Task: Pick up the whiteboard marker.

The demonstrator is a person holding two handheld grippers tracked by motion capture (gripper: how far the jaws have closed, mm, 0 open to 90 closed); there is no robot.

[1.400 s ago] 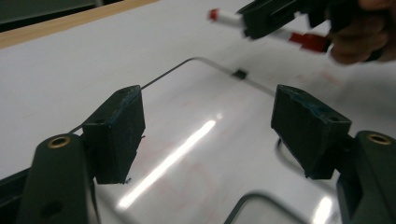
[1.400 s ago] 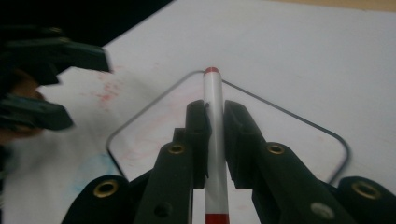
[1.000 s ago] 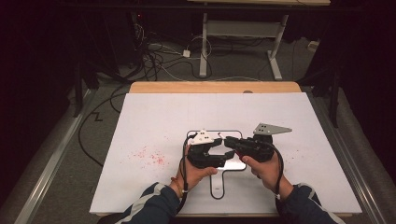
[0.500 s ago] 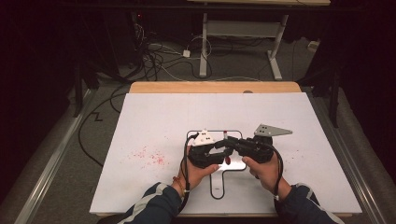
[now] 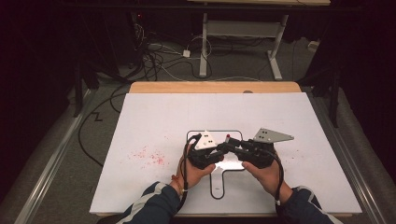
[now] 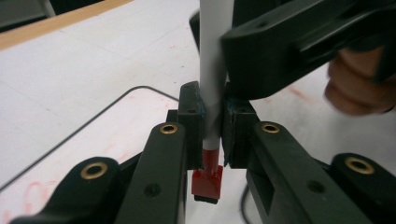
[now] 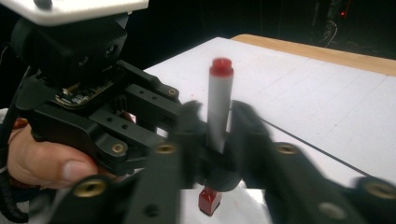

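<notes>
Since a second ago our left gripper [image 6: 212, 140] has closed, pinching the upright white marker with red ends [image 6: 214, 88]; our right gripper [image 7: 212, 140] just eased open around it above the white board [image 5: 154, 121].

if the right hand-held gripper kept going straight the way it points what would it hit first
Most likely the marker standing between its jaws, which have just been opening, and just behind it the left hand-held gripper clamped on that marker. Depth is hard to judge, but both look very close.
</notes>
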